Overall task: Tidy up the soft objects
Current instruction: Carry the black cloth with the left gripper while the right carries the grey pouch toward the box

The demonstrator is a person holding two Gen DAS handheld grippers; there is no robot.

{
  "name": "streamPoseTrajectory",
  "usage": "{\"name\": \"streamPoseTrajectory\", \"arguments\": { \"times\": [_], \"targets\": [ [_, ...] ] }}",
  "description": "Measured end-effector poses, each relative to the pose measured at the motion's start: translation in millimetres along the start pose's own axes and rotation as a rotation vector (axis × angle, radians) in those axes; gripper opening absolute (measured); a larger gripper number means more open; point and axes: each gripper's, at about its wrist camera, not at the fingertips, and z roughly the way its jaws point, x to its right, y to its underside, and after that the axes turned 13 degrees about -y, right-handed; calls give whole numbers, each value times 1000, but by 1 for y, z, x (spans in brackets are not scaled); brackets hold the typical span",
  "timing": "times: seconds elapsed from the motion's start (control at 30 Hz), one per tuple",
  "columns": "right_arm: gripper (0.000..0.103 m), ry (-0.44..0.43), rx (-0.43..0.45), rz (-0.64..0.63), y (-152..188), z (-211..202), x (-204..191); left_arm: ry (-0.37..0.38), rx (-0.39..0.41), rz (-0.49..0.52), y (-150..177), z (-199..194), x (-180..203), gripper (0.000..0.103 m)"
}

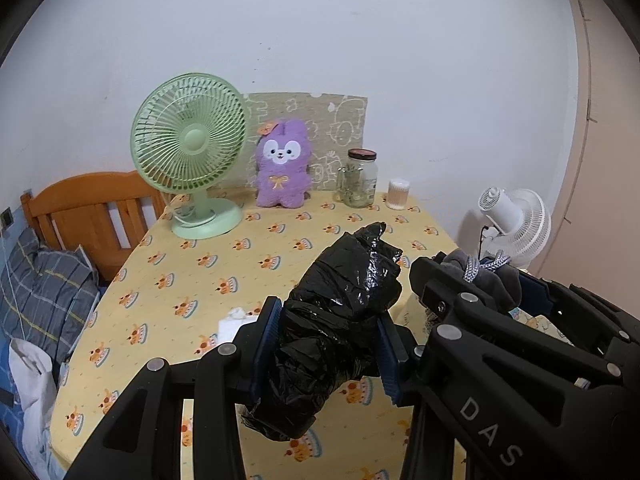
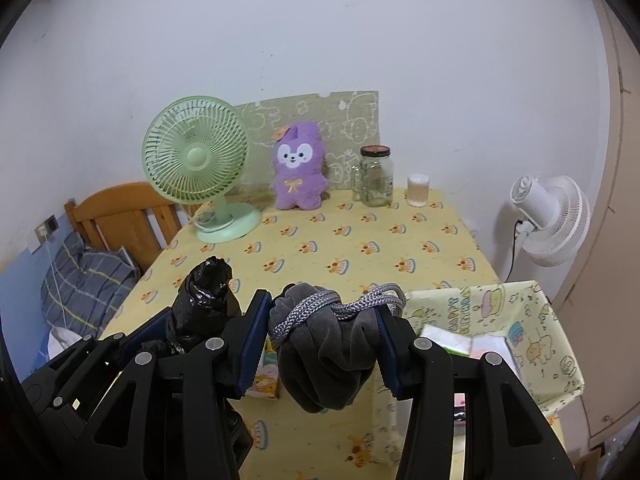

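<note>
My left gripper [image 1: 326,344] is shut on a crumpled black plastic bag [image 1: 340,320] and holds it above the yellow tablecloth [image 1: 224,256]. My right gripper [image 2: 322,348] is shut on a grey velvet drawstring pouch [image 2: 324,364] tied with a grey cord [image 2: 320,304]. The two grippers are side by side, the left one to the left; the bag also shows in the right wrist view [image 2: 206,296], and the pouch in the left wrist view [image 1: 486,276]. A purple plush bunny [image 1: 282,164] sits upright at the back of the table [image 2: 298,168].
A green desk fan [image 1: 188,152] stands at the back left, with a glass jar [image 1: 360,178] and a cotton-swab tub [image 1: 398,194] at the back right. A yellow fabric storage box [image 2: 492,320] with papers sits at the right. A white fan [image 2: 548,216], a wooden bedhead [image 1: 92,208] and a pillow [image 1: 44,292] flank the table.
</note>
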Motion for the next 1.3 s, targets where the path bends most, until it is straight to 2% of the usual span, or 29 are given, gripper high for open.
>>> {"name": "streamPoseTrajectory", "arguments": {
  "times": [0.87, 1.3],
  "targets": [
    [52, 85, 40, 31, 1, -27, 64, 73, 13, 69, -5, 1, 71, 45],
    [52, 149, 53, 62, 6, -35, 100, 135, 9, 106, -5, 9, 108, 46]
  ]
}}
